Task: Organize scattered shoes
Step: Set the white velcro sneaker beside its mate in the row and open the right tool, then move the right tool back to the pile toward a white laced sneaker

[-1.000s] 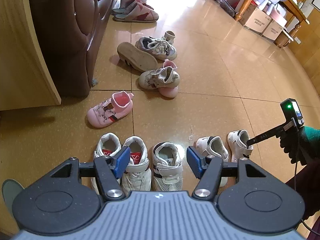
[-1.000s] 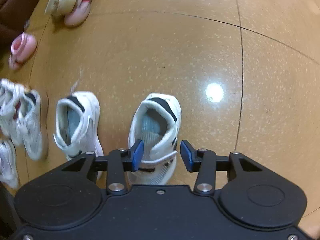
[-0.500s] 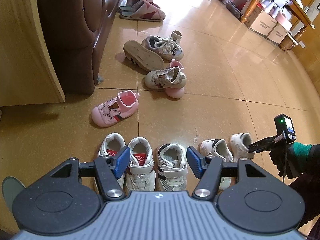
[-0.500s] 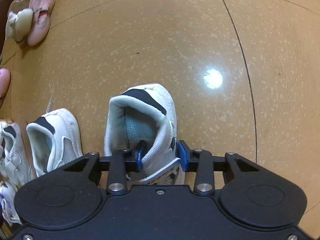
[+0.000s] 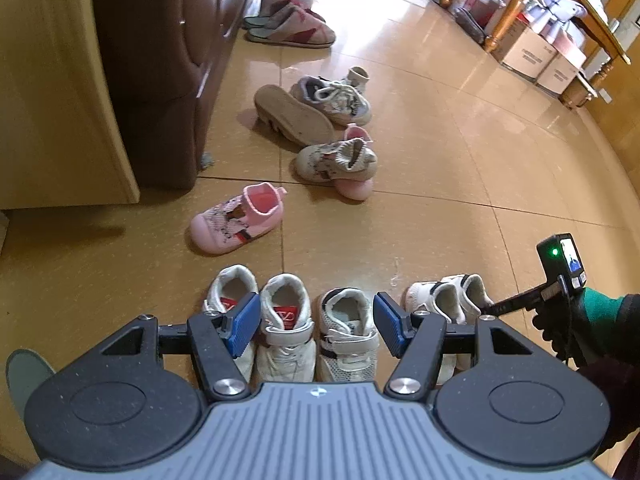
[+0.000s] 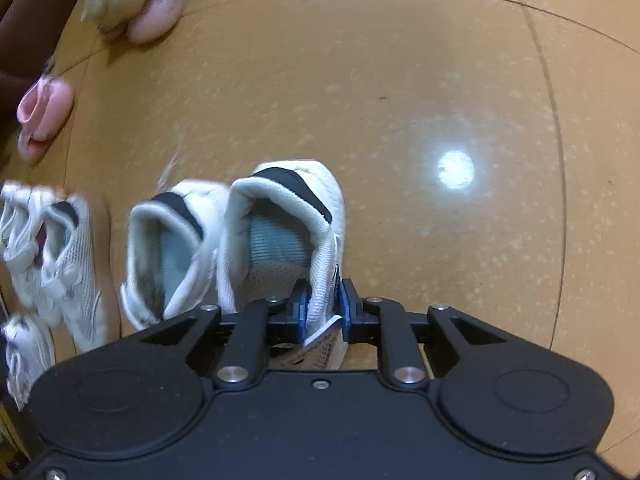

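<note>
My right gripper (image 6: 322, 312) points down at a white shoe with a black heel tab (image 6: 280, 208). Its jaws are closing, and the blue pads pinch the shoe's right side wall. The shoe stands pressed against its mate (image 6: 168, 240). More white shoes (image 6: 68, 256) line up to the left. My left gripper (image 5: 316, 326) hangs open above that row, over a red-insole shoe (image 5: 284, 320) and a mesh shoe (image 5: 348, 320), holding nothing. The pinched pair (image 5: 440, 296) is at the row's right end, where a gloved hand (image 5: 560, 320) holds the right gripper.
Scattered farther off lie a pink shoe (image 5: 240, 224), a beige shoe on a pink one (image 5: 336, 160), an overturned sole (image 5: 296, 116), a laced sneaker (image 5: 332, 96) and slippers (image 5: 296, 28). A brown sofa (image 5: 160, 60) and wooden cabinet (image 5: 52, 100) stand left. Boxes (image 5: 532, 48) sit back right.
My right gripper came down and its jaws narrowed from straddling the shoe to pinching its right wall. The shoe slid left against its mate. The left gripper stayed open and nearly still.
</note>
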Tool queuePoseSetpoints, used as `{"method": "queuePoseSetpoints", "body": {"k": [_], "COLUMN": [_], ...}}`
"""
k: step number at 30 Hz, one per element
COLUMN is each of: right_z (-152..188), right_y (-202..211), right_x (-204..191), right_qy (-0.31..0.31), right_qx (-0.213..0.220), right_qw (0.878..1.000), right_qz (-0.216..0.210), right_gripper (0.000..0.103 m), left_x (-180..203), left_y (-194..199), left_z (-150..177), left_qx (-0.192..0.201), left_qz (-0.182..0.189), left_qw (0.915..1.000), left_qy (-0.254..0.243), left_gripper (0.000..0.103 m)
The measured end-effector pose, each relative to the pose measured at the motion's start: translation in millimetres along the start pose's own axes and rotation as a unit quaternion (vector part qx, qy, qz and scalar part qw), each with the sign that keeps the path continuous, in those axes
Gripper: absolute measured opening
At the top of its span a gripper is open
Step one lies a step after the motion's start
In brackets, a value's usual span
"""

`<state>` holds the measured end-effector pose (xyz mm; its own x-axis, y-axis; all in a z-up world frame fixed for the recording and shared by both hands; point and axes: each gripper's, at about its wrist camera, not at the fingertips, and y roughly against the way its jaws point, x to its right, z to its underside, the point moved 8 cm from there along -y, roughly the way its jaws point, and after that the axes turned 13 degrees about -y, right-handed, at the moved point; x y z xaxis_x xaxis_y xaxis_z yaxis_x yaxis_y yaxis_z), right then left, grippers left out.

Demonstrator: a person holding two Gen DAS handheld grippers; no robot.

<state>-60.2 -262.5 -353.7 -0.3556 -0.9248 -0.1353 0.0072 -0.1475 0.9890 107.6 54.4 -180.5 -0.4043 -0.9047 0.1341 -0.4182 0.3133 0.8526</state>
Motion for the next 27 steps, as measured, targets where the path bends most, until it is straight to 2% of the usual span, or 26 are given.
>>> {"method": "queuePoseSetpoints", "body": {"k": [1, 4, 8, 9, 11, 12, 13, 14, 15, 18, 19, 22, 27], "right_z": [2.4, 8.2, 10.5, 12.0, 16.0, 17.8, 16.3, 14.2, 12.2, 5.4, 3.7, -10.4, -43.6], "right_y": [2.5, 2.9, 4.2, 3.7, 2.4, 1.7, 5.8, 11.5, 17.4, 45.1, 51.6, 77.4, 130.9], "right_x": [-3.0, 0.5, 0.6, 0.0, -0.6, -0.5, -1.7, -2.4, -2.8, -7.4, -8.5, -18.6, -65.0], "right_qy": [0.016, 0.012, 0.015, 0.011, -0.001, -0.009, -0.008, -0.006, -0.004, -0.003, -0.002, -0.002, 0.03], "right_qx": [-0.002, -0.022, -0.025, -0.029, -0.042, -0.05, -0.045, -0.038, -0.032, -0.023, -0.019, 0.014, 0.086], "right_qw": [1.0, 1.0, 1.0, 1.0, 0.999, 0.999, 0.999, 0.999, 0.999, 1.0, 1.0, 1.0, 0.992], "right_qz": [0.007, 0.013, 0.007, 0.001, -0.006, -0.008, 0.003, 0.012, 0.018, 0.017, 0.015, -0.001, -0.084], "right_gripper": [0.016, 0.016, 0.017, 0.021, 0.038, 0.051, 0.06, 0.065, 0.075, 0.076, 0.076, 0.076, 0.076], "left_x": [-0.7, 0.9, 3.3, 2.5, 1.0, 0.2, -0.6, -1.5, -2.2, -3.9, -4.8, -7.3, -8.7], "left_y": [1.1, 2.8, 1.5, 0.8, -0.6, -1.3, -2.0, -3.0, -4.4, -9.4, -11.1, -15.8, -17.8], "left_z": [-0.9, -3.8, -6.1, -6.4, -6.9, -7.2, -7.5, -7.3, -5.8, -0.9, 0.2, 3.5, 1.1], "left_qx": [0.002, 0.007, 0.008, 0.007, 0.006, 0.006, 0.005, 0.004, 0.0, -0.006, -0.006, -0.008, 0.016], "left_qz": [0.0, 0.003, 0.005, 0.004, 0.002, 0.001, 0.0, -0.002, -0.005, -0.011, -0.014, -0.021, -0.041], "left_qw": [1.0, 1.0, 1.0, 1.0, 1.0, 1.0, 1.0, 1.0, 1.0, 0.9999, 0.9999, 0.9997, 0.999], "left_qy": [0.002, 0.0, -0.004, -0.003, -0.001, -0.001, 0.0, 0.0, 0.0, 0.004, 0.005, 0.009, -0.005], "left_gripper": [0.061, 0.061, 0.061, 0.061, 0.061, 0.061, 0.061, 0.061, 0.061, 0.062, 0.065, 0.068, 0.068]}}
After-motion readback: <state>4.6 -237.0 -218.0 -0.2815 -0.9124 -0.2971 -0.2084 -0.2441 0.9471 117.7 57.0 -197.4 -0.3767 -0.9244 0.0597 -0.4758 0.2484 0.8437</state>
